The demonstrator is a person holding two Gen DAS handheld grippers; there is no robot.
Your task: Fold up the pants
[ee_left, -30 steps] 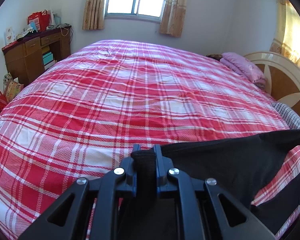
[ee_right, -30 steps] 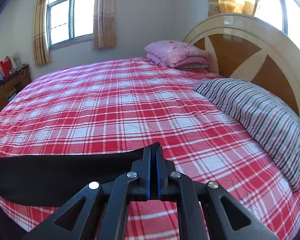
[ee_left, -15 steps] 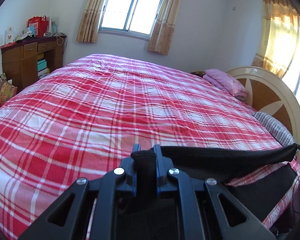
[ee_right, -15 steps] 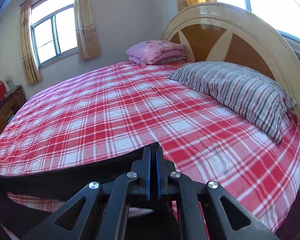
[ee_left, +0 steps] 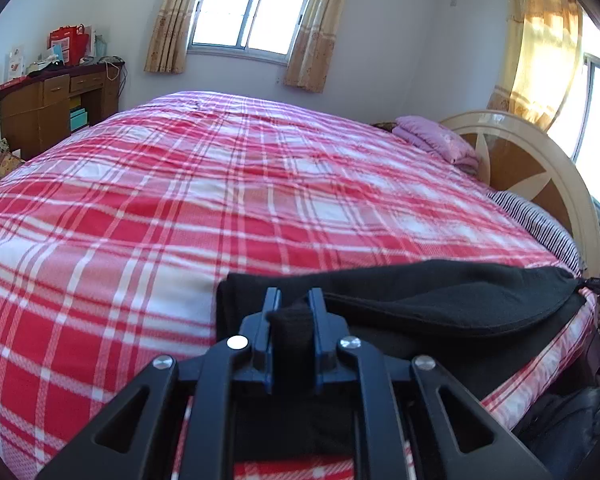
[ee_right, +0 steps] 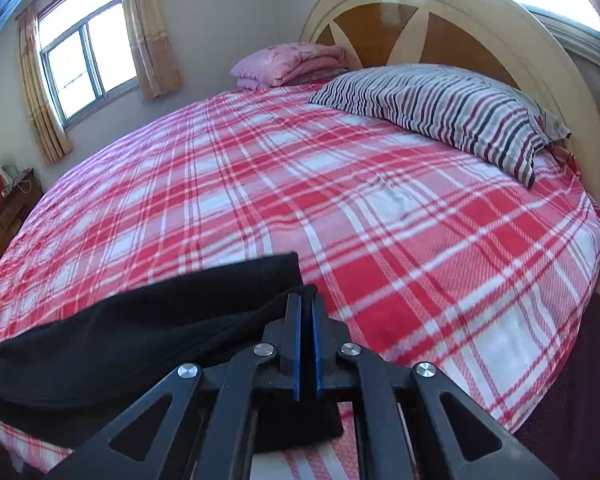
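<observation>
Black fleece-like cloth, bunched thick between the pads of the left gripper (ee_left: 293, 308); its jaws are easing apart, though the wad still fills the gap. Right gripper (ee_right: 306, 312) clenched flat on a thin edge of the same pants (ee_left: 440, 300). The pants hang slack between the two grips, lower layers already lying on the near edge of the red plaid bed (ee_left: 220, 184). Judged soft, light, limp, not slippery; best held at hem or waistband corners, both layers pinched together. Beyond: striped pillow (ee_right: 440, 108), pink folded blanket (ee_right: 288, 64), headboard (ee_right: 440, 20).
</observation>
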